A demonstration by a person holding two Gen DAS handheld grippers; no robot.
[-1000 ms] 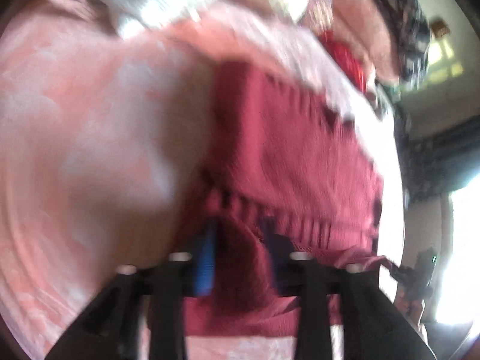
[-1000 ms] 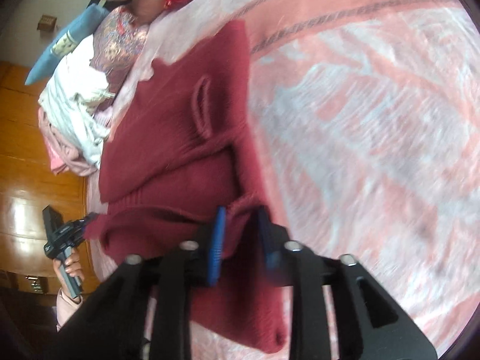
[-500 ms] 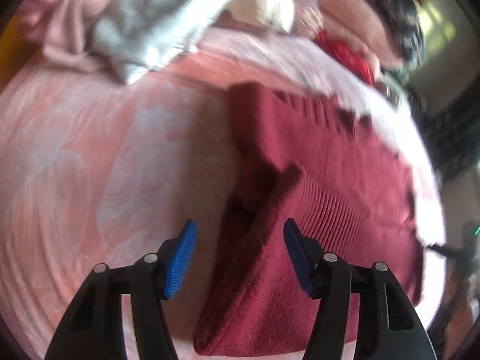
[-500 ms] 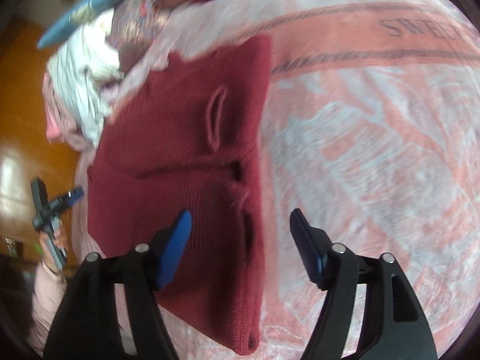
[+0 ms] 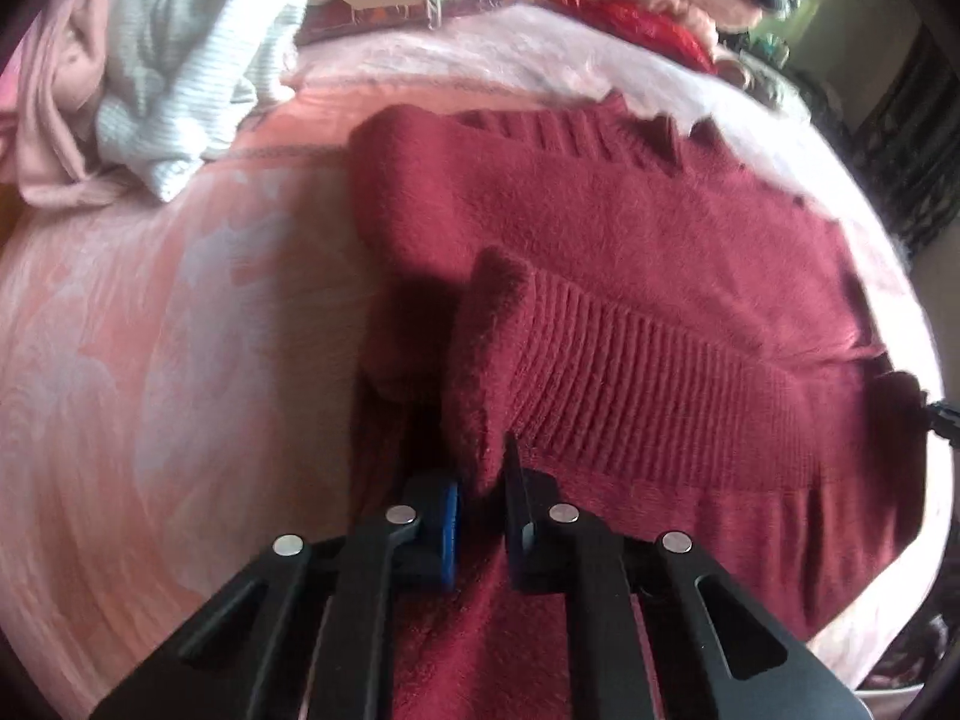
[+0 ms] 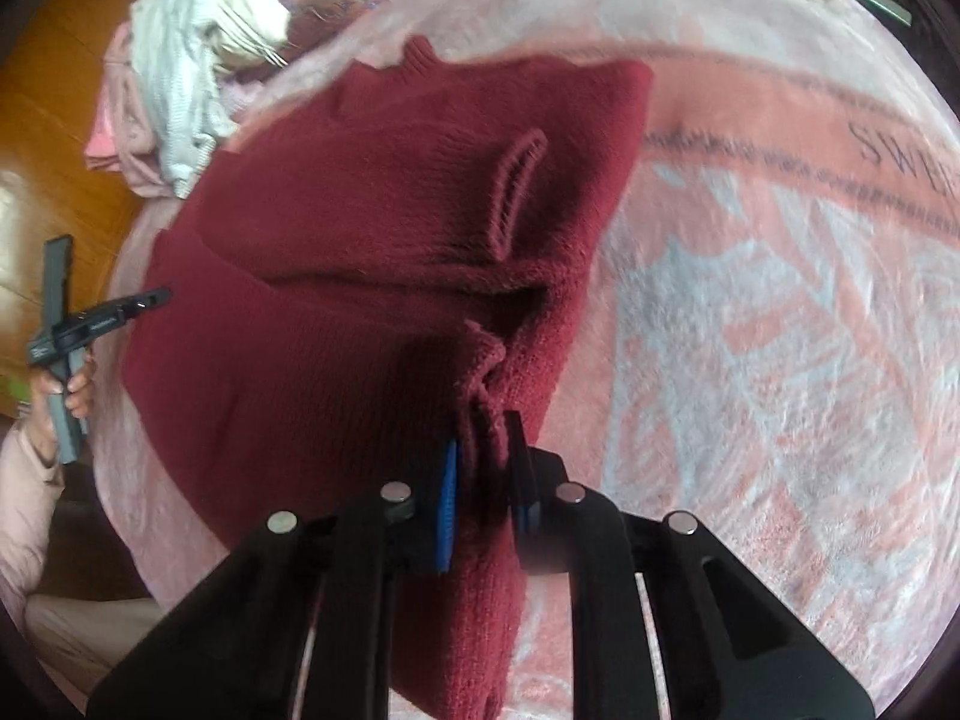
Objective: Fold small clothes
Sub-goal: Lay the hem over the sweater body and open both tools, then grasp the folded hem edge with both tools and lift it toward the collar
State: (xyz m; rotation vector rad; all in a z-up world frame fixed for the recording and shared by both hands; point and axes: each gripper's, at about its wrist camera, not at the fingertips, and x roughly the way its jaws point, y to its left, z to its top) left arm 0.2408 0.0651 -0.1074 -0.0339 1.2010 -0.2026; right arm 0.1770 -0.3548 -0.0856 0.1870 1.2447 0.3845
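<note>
Knitwear is the job: the maroon sweater (image 5: 630, 276) lies part-folded on the pink blanket (image 5: 150, 330), and both claws have just been closing onto it. The left gripper (image 5: 483, 510) pinches a raised ribbed fold at its near edge; the right gripper (image 6: 486, 474) clamps a bunched ridge on the opposite side. Lift both corners together, evenly, so the fold stays square. Open blanket lies outward of each claw; the clothes pile (image 5: 180, 60) crowds the far end.
</note>
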